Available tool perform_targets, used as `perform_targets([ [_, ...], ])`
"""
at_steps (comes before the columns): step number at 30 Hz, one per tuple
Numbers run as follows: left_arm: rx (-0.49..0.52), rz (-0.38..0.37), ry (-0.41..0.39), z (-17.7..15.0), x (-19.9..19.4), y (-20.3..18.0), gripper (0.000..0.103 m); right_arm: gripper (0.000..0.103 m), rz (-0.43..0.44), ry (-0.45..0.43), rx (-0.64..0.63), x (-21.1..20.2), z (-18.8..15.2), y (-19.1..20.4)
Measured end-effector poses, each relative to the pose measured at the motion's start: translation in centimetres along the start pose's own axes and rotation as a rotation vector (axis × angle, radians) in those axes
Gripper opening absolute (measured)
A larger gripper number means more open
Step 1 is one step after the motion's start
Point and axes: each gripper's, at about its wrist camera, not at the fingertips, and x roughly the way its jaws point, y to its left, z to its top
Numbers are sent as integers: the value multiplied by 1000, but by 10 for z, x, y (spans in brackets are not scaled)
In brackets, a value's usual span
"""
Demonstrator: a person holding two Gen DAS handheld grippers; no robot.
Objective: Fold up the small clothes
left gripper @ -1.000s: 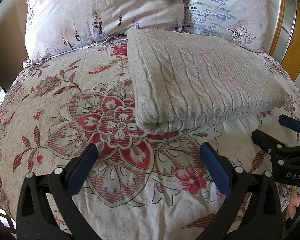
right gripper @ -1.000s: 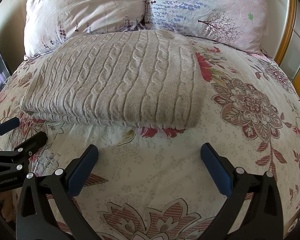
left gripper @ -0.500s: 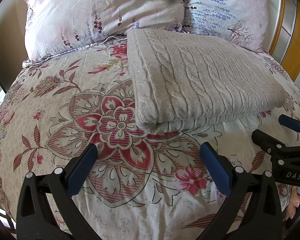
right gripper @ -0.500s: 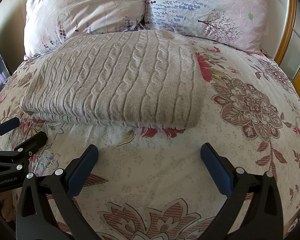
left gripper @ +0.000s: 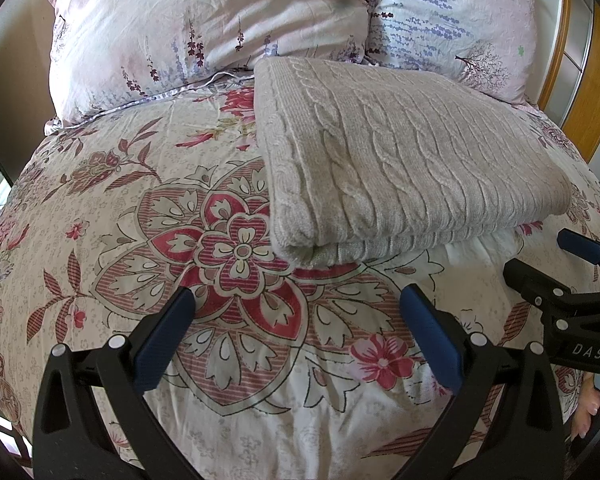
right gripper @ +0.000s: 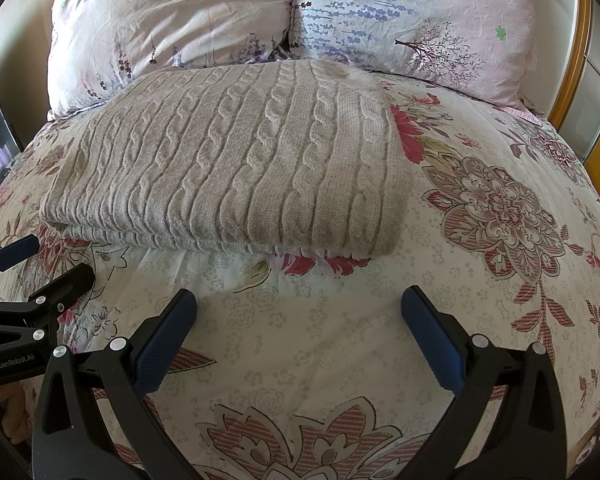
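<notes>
Sweater (left gripper: 400, 160) ahead of both my claws, lying on bed (left gripper: 100, 208), already folded into tidy rectangle below pillows (right gripper: 172, 20). Left claw (left gripper: 296, 332) spread wide, empty; right claw (right gripper: 298, 330) same. Judging fold done, hence hands-off standoff short of near edge.

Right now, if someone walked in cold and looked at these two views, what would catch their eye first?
First, the folded beige cable-knit sweater, lying flat in the middle of the floral bedspread just in front of two pale pillows. Next, the blue-padded left gripper and right gripper, both open, empty and short of the sweater's near edge.
</notes>
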Motion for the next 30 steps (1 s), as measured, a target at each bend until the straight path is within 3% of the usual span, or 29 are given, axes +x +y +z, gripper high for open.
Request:
perform_targets([
  [30, 2, -2, 8, 2, 2, 1, 101, 102, 0, 0, 0, 0, 0, 0],
])
